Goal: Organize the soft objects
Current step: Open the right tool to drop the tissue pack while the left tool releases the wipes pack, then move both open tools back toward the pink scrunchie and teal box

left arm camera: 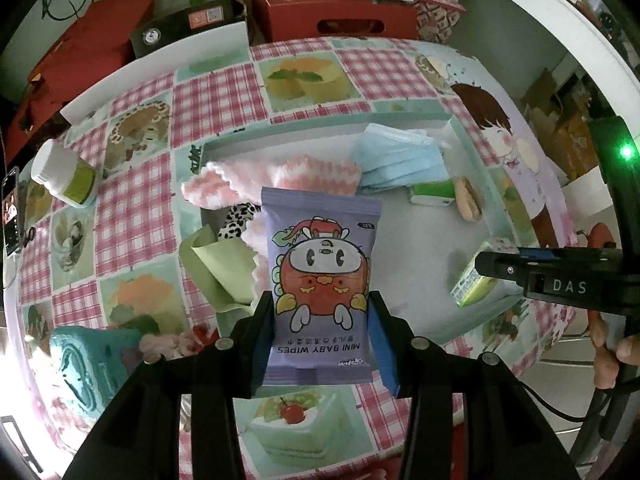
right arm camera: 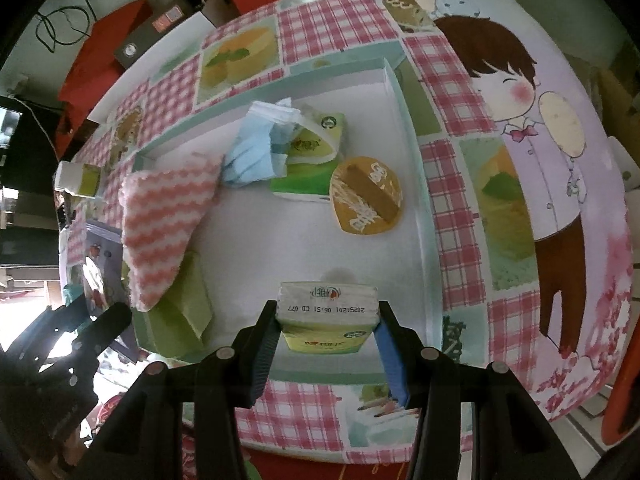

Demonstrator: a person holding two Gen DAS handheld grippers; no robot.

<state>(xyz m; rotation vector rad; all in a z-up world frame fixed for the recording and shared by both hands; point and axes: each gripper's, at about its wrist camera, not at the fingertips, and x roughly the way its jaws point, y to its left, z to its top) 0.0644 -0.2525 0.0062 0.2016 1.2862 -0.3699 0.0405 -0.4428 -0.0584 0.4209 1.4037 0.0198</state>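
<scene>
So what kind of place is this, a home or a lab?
Most likely a lived-in home. The table wears a pink checked cartoon tablecloth, red gift boxes and a black carton are stacked behind it, and the shallow white tray holds everyday items such as blue face masks.

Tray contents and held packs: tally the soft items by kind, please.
Tissue packs: 2, one in the right gripper as the held tissue pack, one green tissue pack in the tray.
Wipes packs: 1, the baby wipes pack in the left gripper.
Cloths: 2, the pink zigzag cloth and the green cloth.
Face mask stacks: 1, the blue masks.
Total: 6
</scene>
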